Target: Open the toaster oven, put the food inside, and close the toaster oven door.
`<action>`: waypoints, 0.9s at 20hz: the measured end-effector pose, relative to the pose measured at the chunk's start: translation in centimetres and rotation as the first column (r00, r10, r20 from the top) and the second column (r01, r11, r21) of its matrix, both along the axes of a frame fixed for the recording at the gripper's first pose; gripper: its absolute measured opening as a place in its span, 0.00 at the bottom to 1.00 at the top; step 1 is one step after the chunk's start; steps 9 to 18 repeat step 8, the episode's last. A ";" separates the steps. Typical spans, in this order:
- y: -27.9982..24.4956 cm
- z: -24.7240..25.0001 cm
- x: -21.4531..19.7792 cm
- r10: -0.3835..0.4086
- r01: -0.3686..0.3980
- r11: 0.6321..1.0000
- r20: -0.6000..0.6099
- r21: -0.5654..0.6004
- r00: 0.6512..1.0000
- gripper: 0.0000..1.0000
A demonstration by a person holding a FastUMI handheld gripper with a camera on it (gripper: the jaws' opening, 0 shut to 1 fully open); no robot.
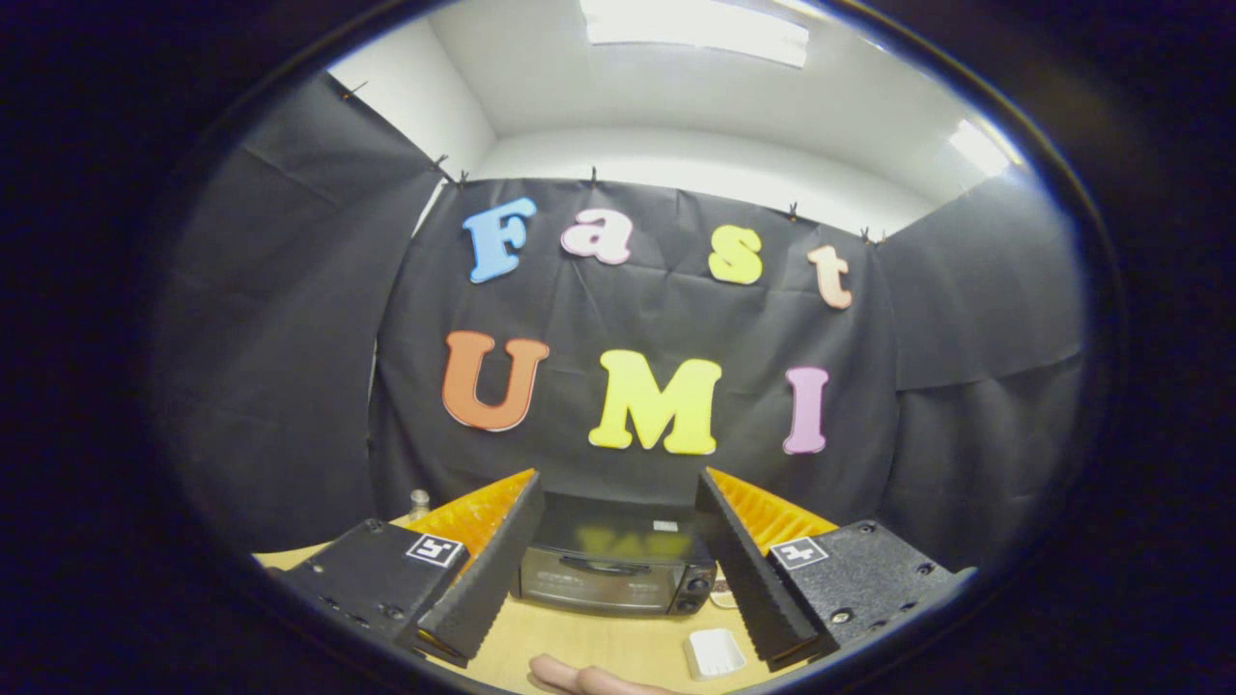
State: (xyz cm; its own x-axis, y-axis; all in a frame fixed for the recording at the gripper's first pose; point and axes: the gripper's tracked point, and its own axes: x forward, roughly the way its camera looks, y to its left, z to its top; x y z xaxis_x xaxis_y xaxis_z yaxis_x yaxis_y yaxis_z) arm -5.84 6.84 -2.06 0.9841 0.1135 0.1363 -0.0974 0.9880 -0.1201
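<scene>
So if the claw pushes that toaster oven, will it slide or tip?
Toaster oven looks boxy, low and wide on the wooden table, so tipping seems unlikely. Probably heavy; it may slide a little. Its door is closed; the open claw is short of it.

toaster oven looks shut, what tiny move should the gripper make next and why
Probably ease the gripper forward and slightly down toward the door handle. The toaster oven sits beyond the open, empty fingers, its glass door closed, with bare table between them. The sausage-like food lies near the fingers' base, beside a small white dish, so the door likely comes first.
</scene>
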 end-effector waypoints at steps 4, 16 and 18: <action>-2.2 0.2 -2.9 -0.032 0.031 0.998 0.025 0.059 0.999 1.00; -4.0 -3.6 -3.7 -0.075 0.075 0.994 -0.003 0.076 0.997 1.00; -4.0 -3.6 -3.7 -0.075 0.075 0.994 -0.003 0.076 0.997 1.00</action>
